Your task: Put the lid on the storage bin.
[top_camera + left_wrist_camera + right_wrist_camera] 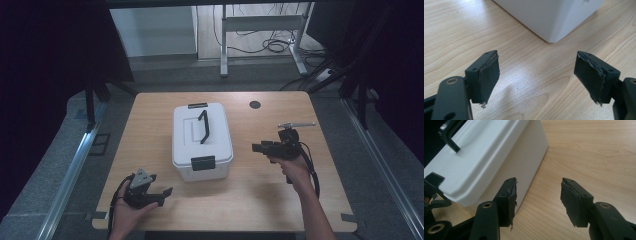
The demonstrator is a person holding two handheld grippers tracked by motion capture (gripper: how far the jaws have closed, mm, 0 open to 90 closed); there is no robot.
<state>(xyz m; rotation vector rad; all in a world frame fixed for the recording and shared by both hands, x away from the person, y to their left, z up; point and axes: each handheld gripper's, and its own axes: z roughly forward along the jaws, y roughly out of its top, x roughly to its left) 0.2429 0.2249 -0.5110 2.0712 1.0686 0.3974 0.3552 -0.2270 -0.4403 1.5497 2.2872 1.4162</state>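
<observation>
White box [202, 142] mid-table (black handle on lid); left tool [161, 194] agape, empty; right tool [258, 147] likewise.

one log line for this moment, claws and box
left claw: open, empty, near box corner | right claw: open, empty, right of box | white box: lid closed, handle up | contact: none

A wooden table [260, 195] bears a white box [202, 142] with a black handle [203, 126].
</observation>
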